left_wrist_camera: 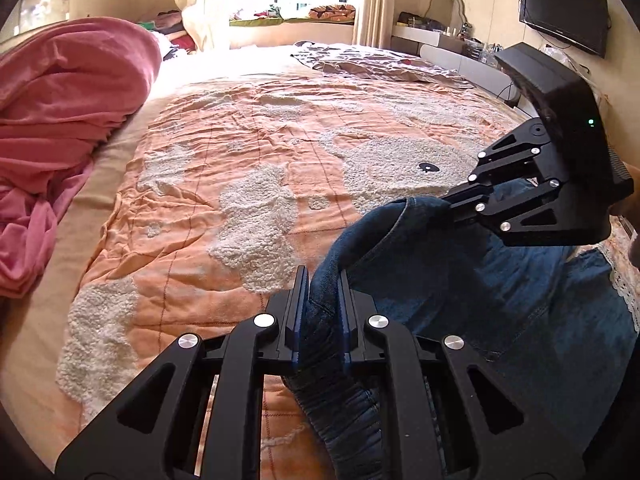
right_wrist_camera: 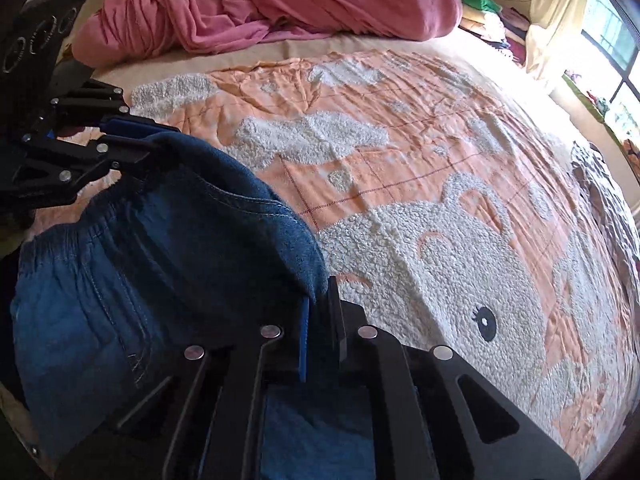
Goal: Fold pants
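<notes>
The pants (left_wrist_camera: pixel 460 280), dark blue denim with a gathered elastic waistband, are lifted at the near edge of the bed (left_wrist_camera: pixel 80 208), bunched between the two grippers, with their lower part hanging out of view below

The left gripper (left_wrist_camera: pixel 324 280) is clenched on the waistband: in the left wrist view the ruffled band runs up between the two black fingers with their blue pads, and the fabric bulges out above the tips. In the right wrist view the same gripper (right_wrist_camera: pixel 160 136) comes in from the left side, its tips buried in a fold of denim

The right gripper (right_wrist_camera: pixel 322 300) is also clamped shut on the pants, pinching a stitched edge of the cloth where it curls over the fingertips; the blue pad of one finger shows just below the fold. From the left wrist view this gripper (left_wrist_camera: pixel 444 202) reaches in from the right, its tips biting the rim of the denim, with a small green light glowing on its body

Between the two grips the cloth sags in a loose hammock. A pocket seam (right_wrist_camera: pixel 116 312) shows on the panel hanging at the left of the right wrist view

The bed carries an orange quilt (left_wrist_camera: pixel 240 128) with fluffy white bear shapes. A pink blanket (left_wrist_camera: pixel 60 100) lies heaped along the bed's left side, and a patterned pillow (left_wrist_camera: pixel 376 60) lies near the far right corner. A television (left_wrist_camera: pixel 564 14) hangs on the right wall
</notes>
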### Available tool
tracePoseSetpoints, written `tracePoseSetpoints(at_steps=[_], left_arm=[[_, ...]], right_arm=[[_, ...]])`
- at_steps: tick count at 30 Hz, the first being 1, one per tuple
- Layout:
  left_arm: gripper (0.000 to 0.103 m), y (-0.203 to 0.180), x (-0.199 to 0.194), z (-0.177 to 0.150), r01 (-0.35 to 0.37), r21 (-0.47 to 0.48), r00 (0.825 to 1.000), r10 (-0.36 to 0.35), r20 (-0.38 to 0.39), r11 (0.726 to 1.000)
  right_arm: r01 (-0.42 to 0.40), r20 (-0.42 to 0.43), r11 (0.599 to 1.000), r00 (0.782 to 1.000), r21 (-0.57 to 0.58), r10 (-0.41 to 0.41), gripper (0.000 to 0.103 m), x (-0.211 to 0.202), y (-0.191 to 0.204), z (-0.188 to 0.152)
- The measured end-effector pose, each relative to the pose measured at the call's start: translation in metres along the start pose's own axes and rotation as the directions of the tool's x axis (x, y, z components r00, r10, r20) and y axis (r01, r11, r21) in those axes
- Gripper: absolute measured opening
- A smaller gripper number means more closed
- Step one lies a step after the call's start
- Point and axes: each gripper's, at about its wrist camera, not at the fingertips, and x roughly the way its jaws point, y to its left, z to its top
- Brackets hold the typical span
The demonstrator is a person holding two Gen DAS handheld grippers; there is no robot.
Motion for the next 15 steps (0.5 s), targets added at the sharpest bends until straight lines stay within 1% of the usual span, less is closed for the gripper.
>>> tracePoseSetpoints(at_steps=[5, 9, 10, 12, 15], left_arm=[[0.007, -0.012, -0.02, -0.006, -0.005, 0.026, 0.999, 0.004, 0.04, 1.0], [0.007, -0.026, -0.045, -0.01, -0.007, 0.063, 0.995, 0.001, 0.099, 0.998], [0.007, -0.029, -0.051, -0.012, -0.01, 0.07, 0.994, 0.002, 0.112, 0.997], [0.007, -0.037, -0.063, -0.018, -0.047, 0.094, 0.989, 0.033, 0.147, 0.994], [0.007, -0.046, -0.08, -0.033, -0.046, 0.096, 0.985, 0.029, 0.169, 0.994]], right_arm=[[0.087, 0.083, 0.992, 0.992, 0.089, -0.095, 0.006, -0.043, 0.025, -0.017], [0.115, 0.118, 0.981, 0.984, 0.157, -0.134, 0.006, -0.069, 0.047, -0.035], [0.113, 0.135, 0.979, 0.981, 0.169, -0.137, 0.006, -0.077, 0.053, -0.04], [0.087, 0.159, 0.975, 0.98, 0.205, -0.121, 0.006, -0.089, 0.065, -0.051], [0.07, 0.191, 0.97, 0.975, 0.231, -0.116, 0.006, -0.107, 0.087, -0.068]])
